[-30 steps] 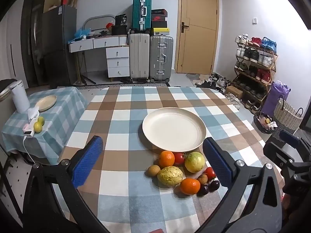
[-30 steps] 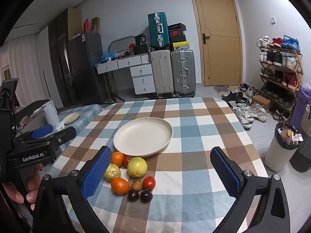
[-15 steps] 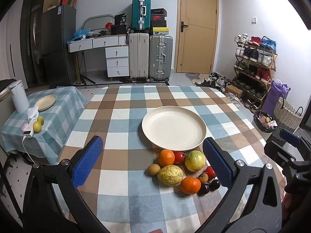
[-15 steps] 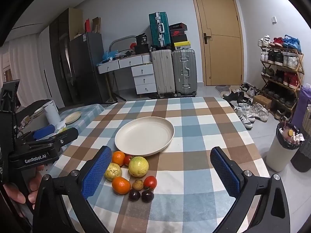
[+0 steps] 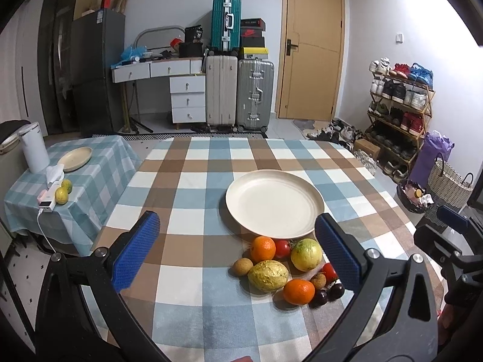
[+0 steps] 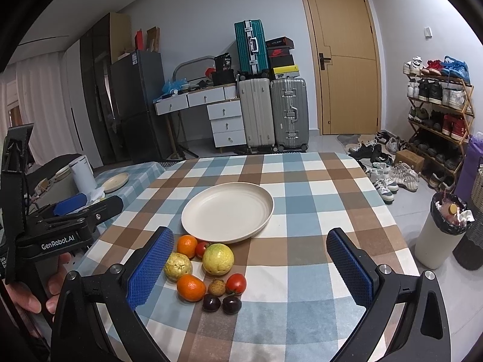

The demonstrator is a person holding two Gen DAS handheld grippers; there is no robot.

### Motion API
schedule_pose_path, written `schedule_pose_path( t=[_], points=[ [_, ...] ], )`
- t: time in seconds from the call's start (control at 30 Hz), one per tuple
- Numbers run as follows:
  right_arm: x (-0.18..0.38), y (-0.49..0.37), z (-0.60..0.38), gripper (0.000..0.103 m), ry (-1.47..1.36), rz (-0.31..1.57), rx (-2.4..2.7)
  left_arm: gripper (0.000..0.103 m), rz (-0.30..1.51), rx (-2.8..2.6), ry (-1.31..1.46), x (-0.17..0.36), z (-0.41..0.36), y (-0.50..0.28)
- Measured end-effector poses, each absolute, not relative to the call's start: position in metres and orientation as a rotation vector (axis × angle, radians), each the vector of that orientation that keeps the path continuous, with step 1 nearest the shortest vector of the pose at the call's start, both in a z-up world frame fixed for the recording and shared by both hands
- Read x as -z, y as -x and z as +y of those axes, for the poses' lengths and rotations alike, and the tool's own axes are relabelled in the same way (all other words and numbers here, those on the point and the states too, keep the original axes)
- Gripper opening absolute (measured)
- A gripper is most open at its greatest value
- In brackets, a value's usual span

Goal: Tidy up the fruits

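Your left gripper (image 5: pixel 238 250) and right gripper (image 6: pixel 250 267) both stand spread wide with nothing between the blue pads, just as they did a second ago, hovering above the checked tablecloth (image 5: pixel 193 181). The fruit pile (image 6: pixel 205 268) sits untouched just beside the near rim of the empty cream plate (image 6: pixel 228 215). Since the earlier frames your right view has eased slightly closer, the fruit lying a little nearer its left pad, while your left view has barely shifted.

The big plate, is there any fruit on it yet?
No, the big plate is bare; the fruit pile sits on the tablecloth beside it.
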State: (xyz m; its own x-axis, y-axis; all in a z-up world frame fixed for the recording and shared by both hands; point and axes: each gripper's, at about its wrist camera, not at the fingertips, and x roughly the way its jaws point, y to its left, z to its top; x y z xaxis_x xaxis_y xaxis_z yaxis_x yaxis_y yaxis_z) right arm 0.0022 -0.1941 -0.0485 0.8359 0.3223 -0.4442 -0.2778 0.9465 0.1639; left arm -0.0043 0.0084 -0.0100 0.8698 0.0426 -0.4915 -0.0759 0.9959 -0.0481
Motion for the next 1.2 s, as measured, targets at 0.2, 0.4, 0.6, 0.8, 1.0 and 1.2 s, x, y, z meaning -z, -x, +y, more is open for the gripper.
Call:
schedule_pose_path(
  t=[0.2,0.4,0.6,0.8,1.0,1.2],
  points=[
    [0.0480,-0.0016,-0.1939,0.103,-0.095,0.486,-0.318,0.103,0.514,-0.051,0.061,0.0068,0.0088,0.0050],
    [0.0461,0.0004,-0.1932,0.103,-0.096,0.486,-0.322,0.103,0.519,-0.042,0.063,0.0072,0.0083,0.0050],
    [0.0460,-0.0001,-0.1927,0.103,-0.097,0.488,-0.325,0.103,0.531,-0.035,0.056,0.0086,0.0059,0.0037],
    [0.0465,-0.0003,-0.1926,0.103,-0.099,0.488,-0.327,0.103,0.531,-0.034,0.059,0.0098,0.0061,0.0031],
    [0.0468,-0.0001,-0.1923,0.103,-0.099,0.490,-0.328,0.103,0.533,-0.034,0.059,0.0101,0.0062,0.0032],
    [0.0483,-0.0005,-0.1929,0.103,-0.101,0.491,-0.327,0.103,0.533,-0.035,0.058,0.0101,0.0060,0.0032]
  ],
)
